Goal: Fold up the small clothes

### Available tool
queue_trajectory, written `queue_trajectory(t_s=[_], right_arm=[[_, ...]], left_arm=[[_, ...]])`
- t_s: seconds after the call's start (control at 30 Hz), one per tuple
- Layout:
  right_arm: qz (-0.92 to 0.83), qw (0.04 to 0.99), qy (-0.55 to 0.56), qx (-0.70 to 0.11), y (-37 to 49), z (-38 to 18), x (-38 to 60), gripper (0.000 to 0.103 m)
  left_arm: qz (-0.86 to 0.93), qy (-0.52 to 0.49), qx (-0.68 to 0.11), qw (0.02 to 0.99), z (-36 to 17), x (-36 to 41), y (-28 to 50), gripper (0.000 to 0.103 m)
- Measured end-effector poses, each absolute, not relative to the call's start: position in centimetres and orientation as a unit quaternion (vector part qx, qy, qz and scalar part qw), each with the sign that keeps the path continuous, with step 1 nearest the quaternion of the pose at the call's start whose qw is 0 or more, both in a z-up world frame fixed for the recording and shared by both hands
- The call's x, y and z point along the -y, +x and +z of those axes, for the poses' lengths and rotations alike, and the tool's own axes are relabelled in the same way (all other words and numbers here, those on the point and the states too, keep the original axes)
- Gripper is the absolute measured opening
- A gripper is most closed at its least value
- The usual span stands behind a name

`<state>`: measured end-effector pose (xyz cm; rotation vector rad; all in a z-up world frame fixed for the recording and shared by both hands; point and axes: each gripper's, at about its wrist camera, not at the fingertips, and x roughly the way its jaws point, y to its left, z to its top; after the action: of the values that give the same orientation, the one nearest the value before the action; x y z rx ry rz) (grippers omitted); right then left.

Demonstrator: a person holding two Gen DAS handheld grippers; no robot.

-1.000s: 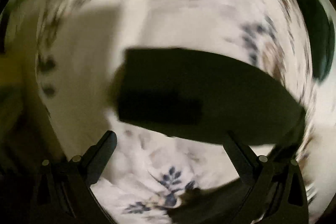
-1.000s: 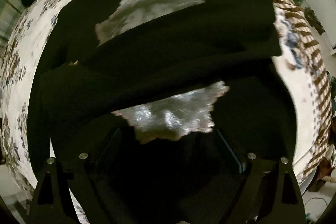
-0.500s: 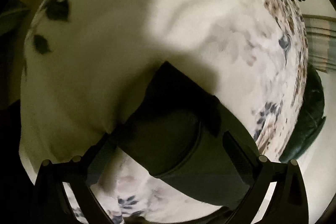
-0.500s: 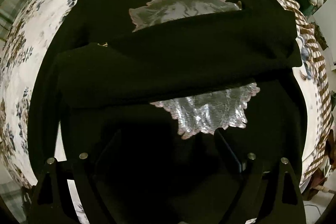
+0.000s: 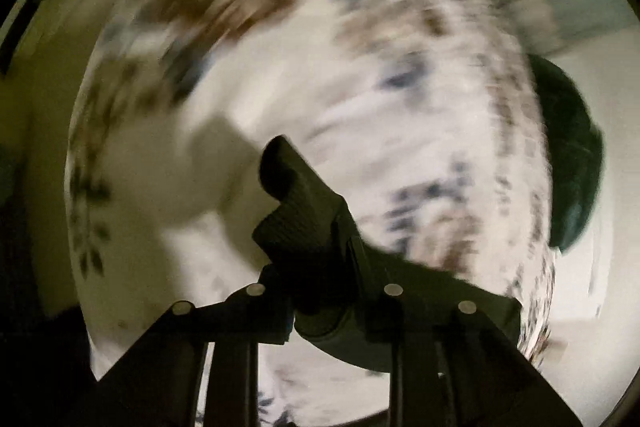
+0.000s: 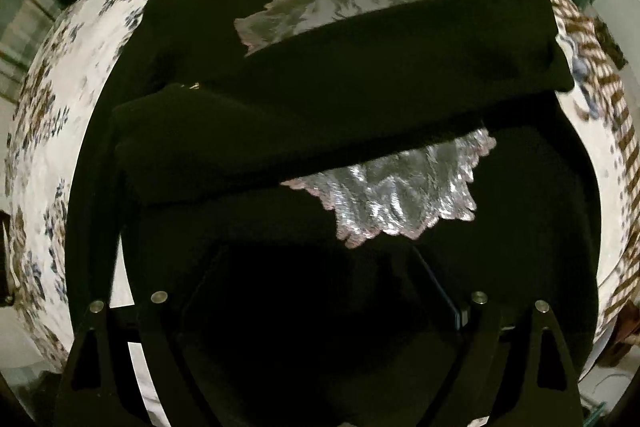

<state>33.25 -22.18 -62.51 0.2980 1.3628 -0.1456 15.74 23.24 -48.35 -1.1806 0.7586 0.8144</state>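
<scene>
A floral bedsheet (image 6: 80, 99) covers the bed, and on it a black sweatshirt (image 6: 360, 99) with a silver print (image 6: 400, 199) is spread flat, one sleeve already laid across the chest. In the left wrist view a ribbed black cuff (image 5: 304, 215) is seen pinched in the left gripper (image 5: 320, 291), whose jaws have just been closing onto it; the picture is blurred. The right gripper (image 6: 320, 307) is held wide open above the lower body of the garment, with nothing between its jaws. The sleeve is best carried across in a smooth arc and laid flat without twisting. The hem could be pressed by the right gripper so that dragging is avoided.
</scene>
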Motion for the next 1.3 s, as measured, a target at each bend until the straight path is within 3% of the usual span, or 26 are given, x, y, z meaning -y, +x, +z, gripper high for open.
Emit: queue_trajectory(t_s=[0.2,0.43,0.63,0.8,1.03,1.1,1.17,1.2,1.3], right_arm=[[-0.06,0.77,0.156,-0.616,34.0,-62.5,24.7,0.091],[-0.072,0.775,0.168,-0.605,35.8,-61.9,31.1,0.091],[-0.12,0.77,0.22,-0.587,36.1,-62.0,40.6,0.091],[-0.155,0.76,0.251,-0.579,35.2,-62.6,47.6,0.091],[-0.167,0.745,0.28,-0.582,34.1,-63.4,54.1,0.091],[-0.158,0.745,0.288,-0.581,34.2,-63.3,54.9,0.091],[-0.146,0.744,0.298,-0.579,34.6,-63.0,55.1,0.091],[-0.138,0.746,0.304,-0.577,34.7,-62.6,55.4,0.091],[-0.101,0.75,0.325,-0.567,35.2,-61.3,55.4,0.091]], left_arm=[[0.302,-0.403,-0.307,0.808,-38.6,-21.1,22.6,0.019],[0.156,-0.286,-0.314,0.892,-32.3,-9.6,34.8,0.019],[0.003,-0.203,-0.395,0.896,-35.3,7.0,44.3,0.013],[-0.095,-0.124,-0.465,0.872,-41.5,20.5,46.2,0.013],[-0.148,-0.055,-0.546,0.823,-46.2,28.1,44.0,0.019],[-0.147,-0.048,-0.567,0.809,-47.1,28.0,43.3,0.037],[-0.151,-0.054,-0.577,0.801,-47.0,27.7,42.4,0.089],[-0.15,-0.064,-0.581,0.797,-46.5,26.7,42.0,0.095],[-0.137,-0.076,-0.579,0.8,-45.4,23.3,41.3,0.096]])
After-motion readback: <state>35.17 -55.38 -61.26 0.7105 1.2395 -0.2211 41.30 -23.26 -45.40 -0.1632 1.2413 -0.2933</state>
